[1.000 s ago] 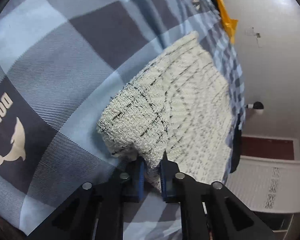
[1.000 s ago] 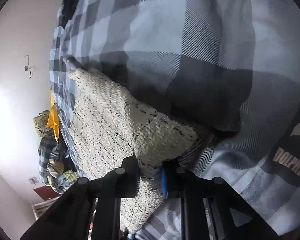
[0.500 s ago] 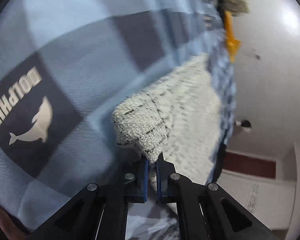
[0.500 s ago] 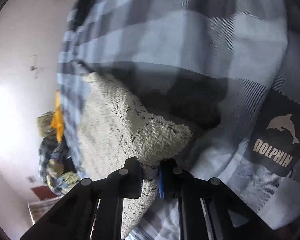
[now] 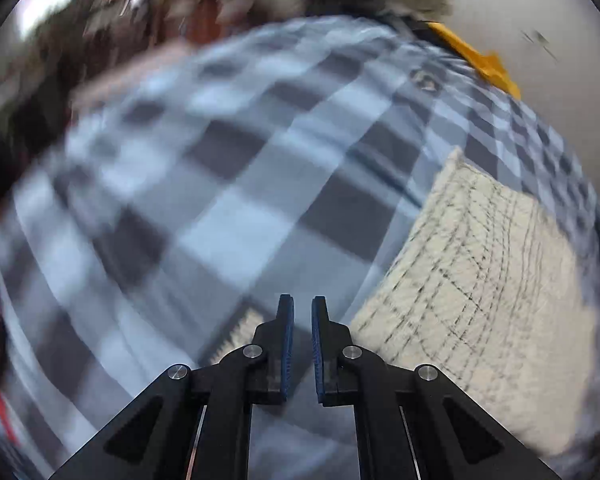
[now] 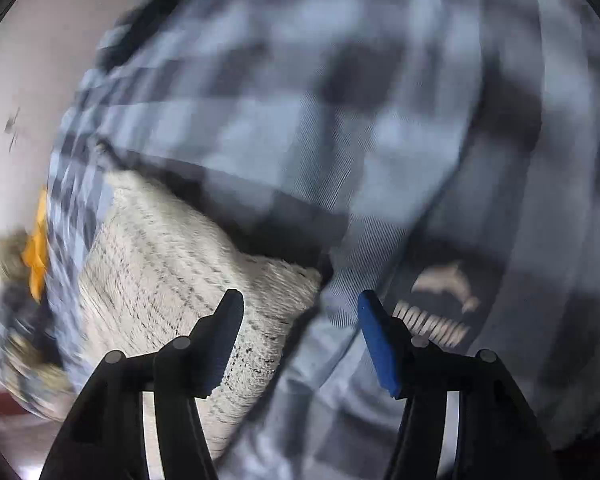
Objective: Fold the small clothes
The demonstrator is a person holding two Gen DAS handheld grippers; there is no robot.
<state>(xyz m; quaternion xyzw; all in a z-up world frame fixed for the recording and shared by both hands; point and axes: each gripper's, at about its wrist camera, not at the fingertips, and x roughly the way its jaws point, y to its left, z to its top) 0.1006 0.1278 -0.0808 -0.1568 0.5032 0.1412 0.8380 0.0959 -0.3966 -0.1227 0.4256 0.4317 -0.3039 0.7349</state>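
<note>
The right hand-held gripper [image 6: 300, 322] is opening with nothing between its jaws; the left hand-held gripper [image 5: 303, 322] is nearly closed and empty. The cream knitted garment [image 5: 488, 288], flecked with dark thread, lies flat on the checked bedspread [image 5: 236, 208], apparently folded once; further folds may remain.

text: none legible | bedsheet [image 6: 380, 160]: dark patch [image 6: 440, 304] with pale dolphin figure; lettering beneath it blurred, unreadable | left wrist view: pale lettering too smeared to read
</note>
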